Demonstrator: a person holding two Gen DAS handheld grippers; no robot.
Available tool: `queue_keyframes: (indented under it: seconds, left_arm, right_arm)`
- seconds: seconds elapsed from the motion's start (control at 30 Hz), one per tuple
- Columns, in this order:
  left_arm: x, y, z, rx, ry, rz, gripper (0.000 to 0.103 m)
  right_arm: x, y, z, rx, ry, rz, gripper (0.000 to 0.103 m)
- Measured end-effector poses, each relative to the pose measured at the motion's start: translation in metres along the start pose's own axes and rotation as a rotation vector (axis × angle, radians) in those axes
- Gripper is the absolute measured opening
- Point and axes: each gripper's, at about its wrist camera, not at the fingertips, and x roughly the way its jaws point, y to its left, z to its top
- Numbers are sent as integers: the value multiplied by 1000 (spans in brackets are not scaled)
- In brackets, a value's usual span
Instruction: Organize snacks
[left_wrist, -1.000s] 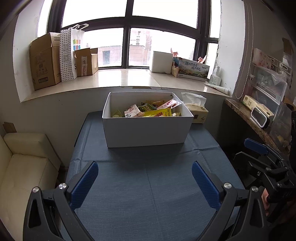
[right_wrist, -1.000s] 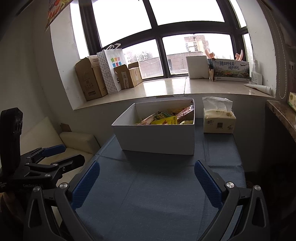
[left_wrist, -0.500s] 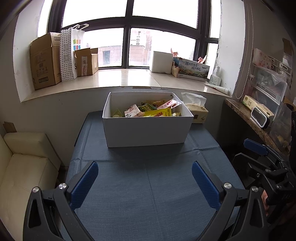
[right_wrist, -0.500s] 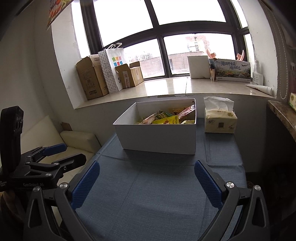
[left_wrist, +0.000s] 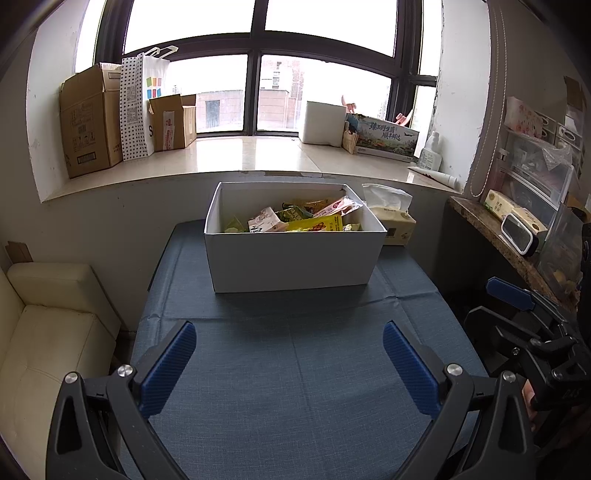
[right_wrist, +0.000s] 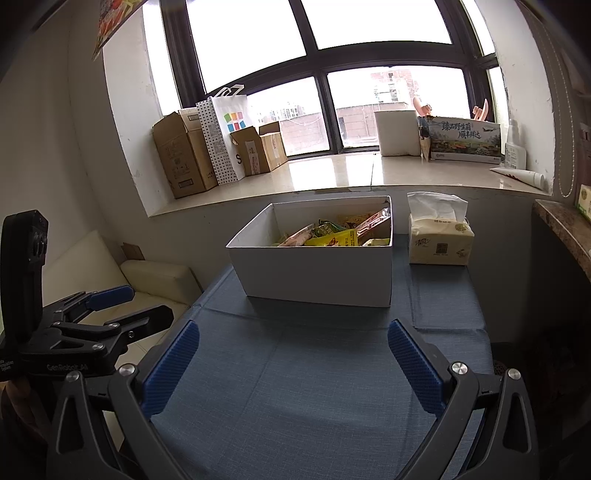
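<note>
Snacks (left_wrist: 295, 219) in bright wrappers lie heaped inside an open white box (left_wrist: 291, 258), which stands at the far end of the blue-clothed tabletop (left_wrist: 295, 369), below the window sill. A tissue pack (right_wrist: 439, 240) sits just beside the box on its right. The left tongs (left_wrist: 288, 363) hang over the near, bare part of the cloth, blue pads spread wide and empty. The right tongs (right_wrist: 291, 363) hover likewise, spread apart, holding nothing, well short of the box.
</note>
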Motion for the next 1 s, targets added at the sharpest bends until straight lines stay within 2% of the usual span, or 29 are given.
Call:
queue_keyframes:
  seconds: [1.0]
  left_arm:
    - [1, 0, -1, -1, 6, -1, 103]
  right_arm:
    - [2, 1, -2, -5, 4, 5, 103]
